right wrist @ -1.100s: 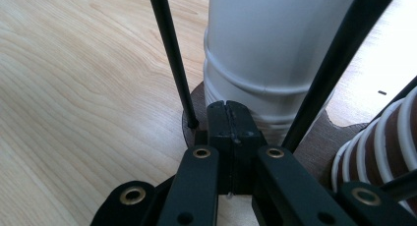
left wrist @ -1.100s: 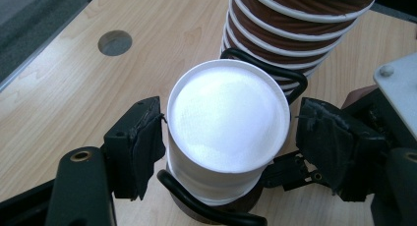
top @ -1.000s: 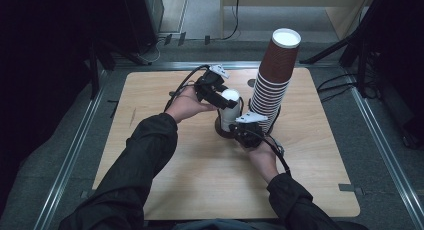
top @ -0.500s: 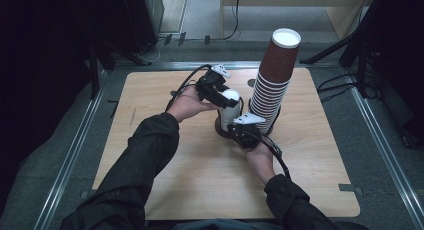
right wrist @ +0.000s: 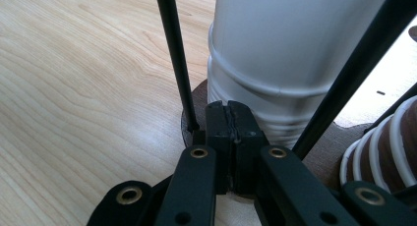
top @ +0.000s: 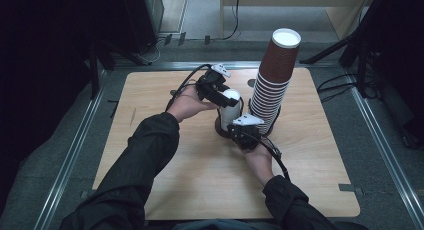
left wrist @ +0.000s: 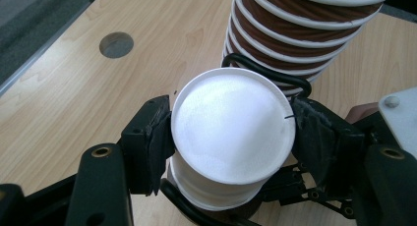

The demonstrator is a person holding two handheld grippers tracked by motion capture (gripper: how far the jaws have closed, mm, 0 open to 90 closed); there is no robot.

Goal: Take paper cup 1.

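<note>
An upside-down white cup (left wrist: 231,123) tops a short white stack (right wrist: 285,49) that stands in a black wire holder (right wrist: 174,54) on a brown base (right wrist: 194,108). My left gripper (left wrist: 231,132) has just been closing, and its pads (left wrist: 155,137) now press both sides of that top cup (top: 230,101). My right gripper (right wrist: 229,118) is shut with nothing between its jaws, its tips down at the base's edge beside a wire upright. In the high view the left gripper (top: 226,96) comes in from the left and the right gripper (top: 239,132) from the front. A tall brown cup stack (top: 272,80) rises just to the right.
The brown stack (left wrist: 305,24) leans close behind the white cups, inside its own wire loop (left wrist: 265,71). The wooden table (top: 150,105) has a round hole (left wrist: 116,44) near its far edge. Metal rails (top: 70,155) and dark stands surround the table.
</note>
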